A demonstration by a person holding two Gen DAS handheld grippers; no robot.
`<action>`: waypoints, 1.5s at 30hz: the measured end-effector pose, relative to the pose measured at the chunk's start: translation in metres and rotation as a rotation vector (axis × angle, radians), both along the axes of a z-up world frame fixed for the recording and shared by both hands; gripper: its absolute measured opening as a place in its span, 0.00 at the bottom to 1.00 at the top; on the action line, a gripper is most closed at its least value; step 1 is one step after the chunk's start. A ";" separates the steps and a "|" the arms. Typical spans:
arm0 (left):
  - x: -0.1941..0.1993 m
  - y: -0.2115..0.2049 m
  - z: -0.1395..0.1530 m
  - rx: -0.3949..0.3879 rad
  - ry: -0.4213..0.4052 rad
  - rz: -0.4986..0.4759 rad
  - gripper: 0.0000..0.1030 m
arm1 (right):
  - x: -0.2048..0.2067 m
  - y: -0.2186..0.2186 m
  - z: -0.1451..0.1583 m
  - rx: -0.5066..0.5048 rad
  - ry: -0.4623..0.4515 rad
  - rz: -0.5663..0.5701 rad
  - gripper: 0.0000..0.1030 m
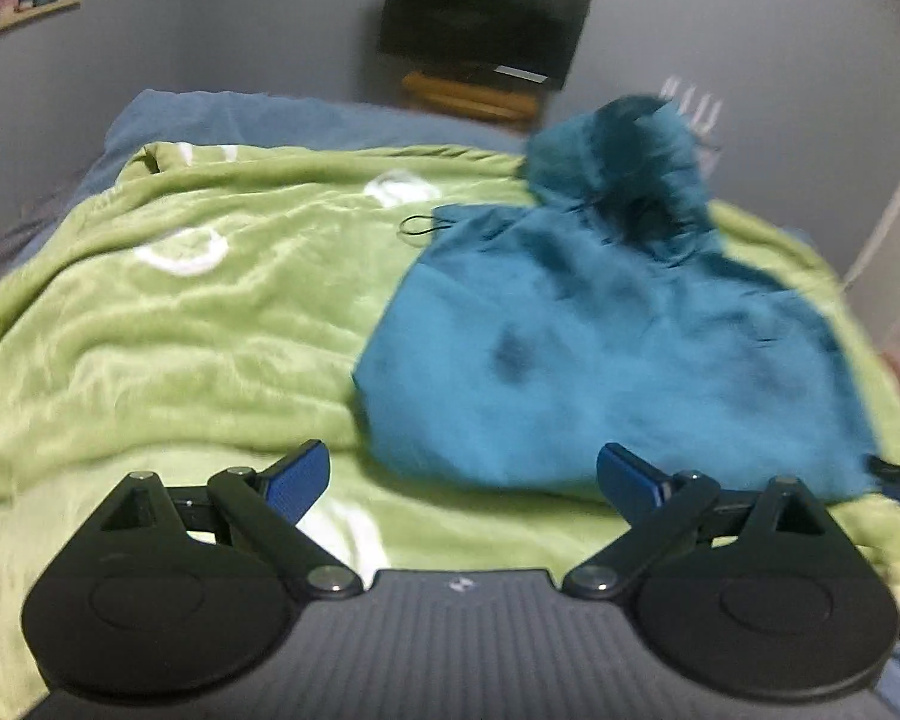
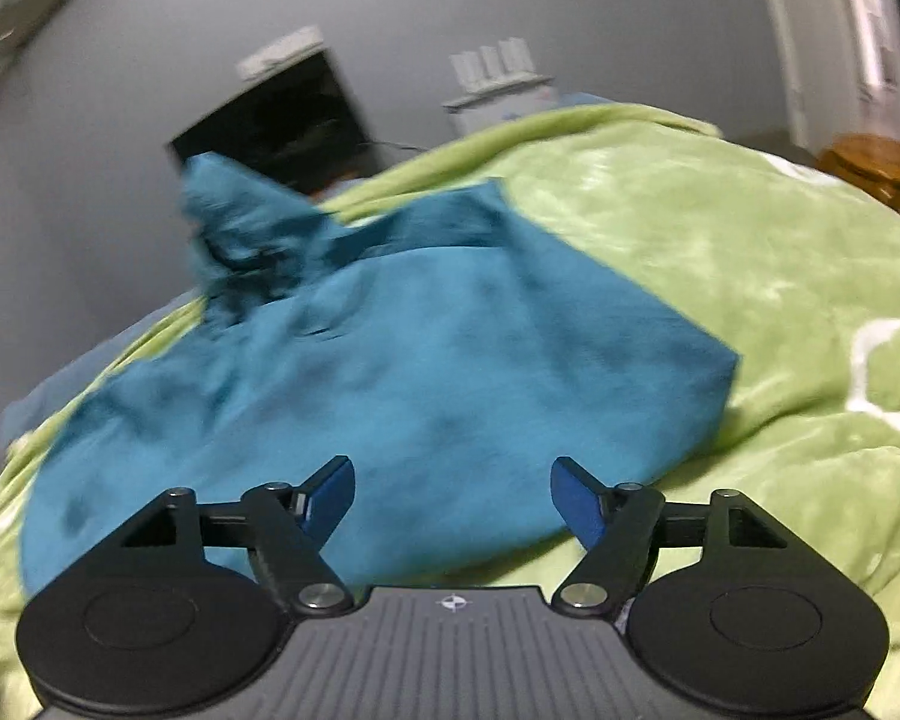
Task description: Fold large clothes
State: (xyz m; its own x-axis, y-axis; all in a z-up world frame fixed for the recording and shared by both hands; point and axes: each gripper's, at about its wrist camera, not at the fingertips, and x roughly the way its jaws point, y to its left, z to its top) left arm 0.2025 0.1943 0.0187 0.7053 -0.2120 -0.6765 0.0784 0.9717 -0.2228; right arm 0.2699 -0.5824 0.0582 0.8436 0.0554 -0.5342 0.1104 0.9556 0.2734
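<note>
The left gripper [image 1: 463,477] tilts downward with its jaws spread wide and empty — near the teal garment's [image 1: 600,348] hem. The right gripper [image 2: 453,501] hangs over that garment, jaws apart, gripping nothing.

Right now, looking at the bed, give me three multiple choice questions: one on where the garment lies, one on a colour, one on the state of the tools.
1. Where does the teal hooded garment lie?
A. on the green blanket
B. on the floor
C. on a chair

2. What colour are the pads on the tools' fingers?
A. red
B. blue
C. yellow

3. What state are the left tool and the right tool in?
A. both shut on the garment
B. one open, one shut
C. both open, holding nothing

Answers: 1 A, green blanket shows around the garment's edges. 2 B, both views show blue pads. 3 C, the fingers stand apart with no cloth pinched.
</note>
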 end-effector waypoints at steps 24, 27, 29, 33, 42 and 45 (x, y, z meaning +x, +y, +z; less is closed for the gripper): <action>0.048 -0.079 -0.067 -0.235 0.136 0.152 0.94 | 0.007 0.050 0.009 -0.044 0.057 0.024 0.72; 0.074 -0.075 -0.100 -0.331 0.202 0.278 0.94 | 0.003 -0.004 0.007 0.095 0.111 -0.146 0.73; 0.085 -0.072 -0.118 -0.354 0.225 0.349 0.94 | 0.002 -0.034 -0.006 0.196 0.143 -0.221 0.74; 0.097 -0.078 -0.137 -0.313 0.193 0.368 0.94 | 0.001 -0.065 -0.034 0.403 0.158 -0.271 0.76; 0.082 -0.052 -0.140 -0.672 -0.125 0.415 0.81 | 0.016 -0.078 -0.030 0.491 -0.129 -0.196 0.74; 0.084 -0.048 -0.163 -0.694 -0.042 0.447 0.74 | 0.030 -0.085 -0.047 0.521 0.011 -0.237 0.68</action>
